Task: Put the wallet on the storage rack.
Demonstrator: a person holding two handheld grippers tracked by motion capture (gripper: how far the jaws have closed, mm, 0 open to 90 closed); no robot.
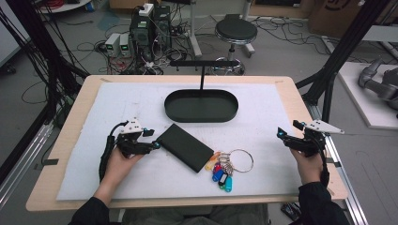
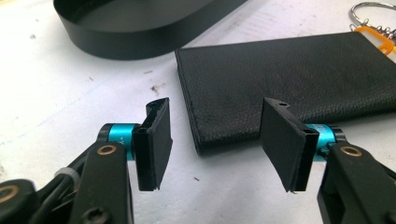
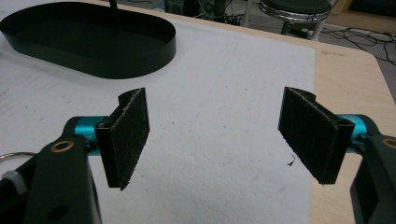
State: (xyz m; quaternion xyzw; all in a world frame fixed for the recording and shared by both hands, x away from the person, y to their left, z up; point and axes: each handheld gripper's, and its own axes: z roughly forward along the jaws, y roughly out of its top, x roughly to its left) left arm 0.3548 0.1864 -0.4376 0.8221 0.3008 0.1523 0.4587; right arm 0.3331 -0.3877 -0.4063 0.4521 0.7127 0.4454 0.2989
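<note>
Just ahead of the left gripper (image 2: 212,140), jaws spread wide, lies the black wallet (image 2: 289,84), near corner between them; its long axis runs away rightward. Well apart, the right gripper (image 3: 224,135) hangs open and empty.

Left gripper (image 1: 152,140): black frame, blue anodised collars behind flat black pads (image 2: 156,140), brass-coloured rivets, grey three-cornered plate on top, black cable looping back past the hand. Right gripper (image 1: 281,134): same build, pads (image 3: 128,135) scuffed. Person wears dark long sleeves (image 1: 89,212).
</note>
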